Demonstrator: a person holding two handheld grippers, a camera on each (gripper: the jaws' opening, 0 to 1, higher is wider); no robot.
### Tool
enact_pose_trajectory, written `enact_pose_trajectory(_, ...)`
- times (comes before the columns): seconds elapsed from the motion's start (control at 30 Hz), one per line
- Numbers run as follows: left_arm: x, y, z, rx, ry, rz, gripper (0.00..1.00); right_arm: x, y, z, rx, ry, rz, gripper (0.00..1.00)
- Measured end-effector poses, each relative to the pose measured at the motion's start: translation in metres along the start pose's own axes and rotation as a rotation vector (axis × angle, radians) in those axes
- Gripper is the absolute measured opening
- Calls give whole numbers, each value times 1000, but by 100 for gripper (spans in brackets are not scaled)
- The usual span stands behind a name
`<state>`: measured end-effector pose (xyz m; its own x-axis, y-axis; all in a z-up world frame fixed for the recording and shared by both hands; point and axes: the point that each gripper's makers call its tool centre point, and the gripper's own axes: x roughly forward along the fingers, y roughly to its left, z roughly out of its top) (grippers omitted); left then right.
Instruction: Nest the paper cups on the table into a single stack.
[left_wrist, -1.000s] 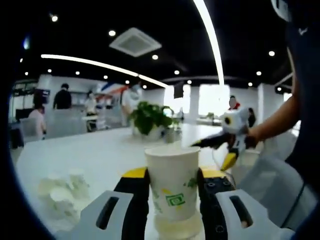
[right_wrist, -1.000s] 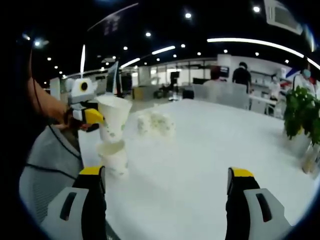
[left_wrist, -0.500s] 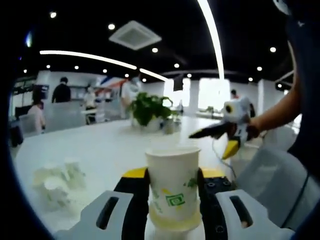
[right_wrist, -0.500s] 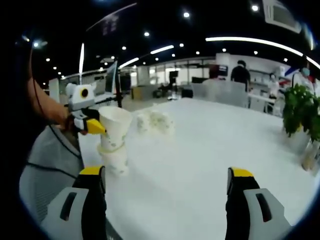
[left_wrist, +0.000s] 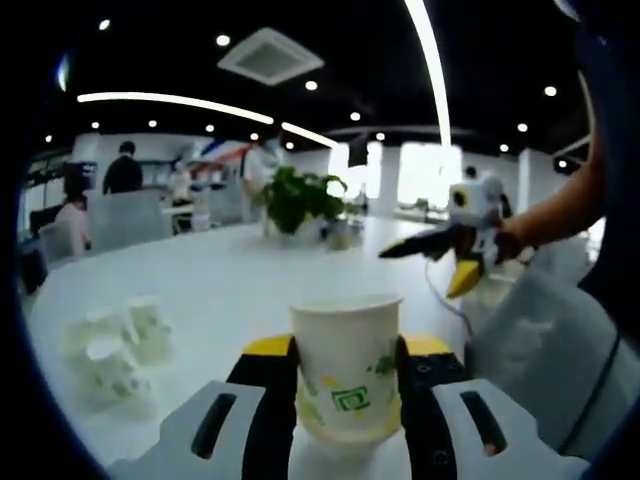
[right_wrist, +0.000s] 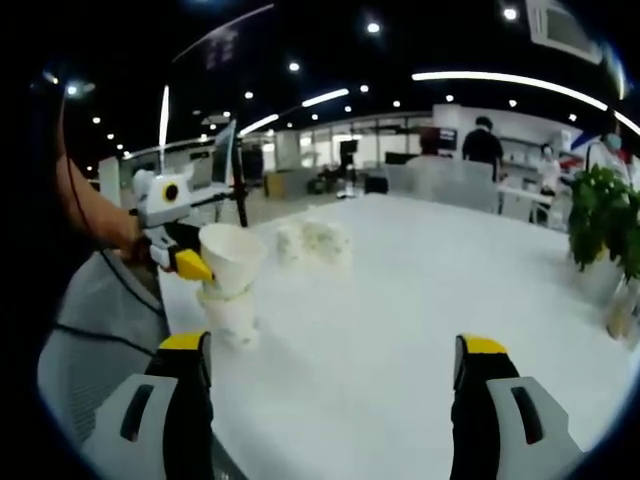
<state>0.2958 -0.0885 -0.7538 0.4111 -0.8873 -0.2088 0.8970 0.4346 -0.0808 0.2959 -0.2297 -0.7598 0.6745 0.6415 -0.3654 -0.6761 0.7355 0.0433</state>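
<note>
— Since the cup (left_wrist: 346, 366) is clamped between the left gripper (left_wrist: 345, 385)'s two fingers, which way does it have to go from here?

— Straight down along its own long axis, I'd judge. In the right gripper view that same cup (right_wrist: 232, 259) sits mouth-up with its base already inside the mouth of the lower cup (right_wrist: 231, 315), which stands on the white counter (right_wrist: 400, 330). The two are close to coaxial, though the upper one looks slightly tilted.

— So it's partly nested?

— It looks so. The upper rim stands clear above the lower rim, so the stack appears not fully seated. A gentle push down, then letting go, seems the next move.

— And the right gripper (right_wrist: 335, 400)?

— Its fingers are wide apart with nothing between them, held low over the near edge of the counter. In the left gripper view it hovers off to the right, well apart from the held cup, so the left gripper is the one at the work.

— Any more cups to collect?

— A loose cluster of cups (right_wrist: 312, 243) lies farther across the counter, beyond the stack. From the left gripper view the same cluster (left_wrist: 112, 340) lies to the left of the fingers. I can't tell how many there are; they're too blurred.

— Anything nearby to avoid?

— A potted plant (left_wrist: 298, 204) stands at the far side, well away.
</note>
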Motion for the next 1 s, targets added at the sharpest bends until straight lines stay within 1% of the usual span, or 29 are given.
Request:
enact_pose_trajectory(0.2,0,-1,-3,-6,13,3,39,2,2,-1,-7,6,8,99)
enact_pose_trajectory(0.27,0,0,-7,-6,27,8,39,3,3,-2,-11,8,10,99)
enact_pose_trajectory(0.37,0,-1,-17,21,79,14,40,4,3,-2,-12,11,13,99)
enact_pose_trajectory(0.47,1,-4,-25,48,113,2,40,5,3,-2,-14,15,16,99)
enact_pose_trajectory(0.77,0,4,-24,38,120,16,42,8,1,-1,-17,17,18,99)
enact_pose_trajectory(0.8,-1,4,-26,36,133,17,42,8,1,-1,-17,16,19,99)
enact_pose_trajectory(0.83,-1,5,-25,42,124,18,42,8,1,0,-16,16,19,99)
enact_pose_trajectory(0.9,-2,6,-27,20,135,20,45,8,0,0,-16,16,18,99)
enact_pose_trajectory(1.0,-3,7,-27,9,136,28,50,9,-1,-1,-16,17,17,99)
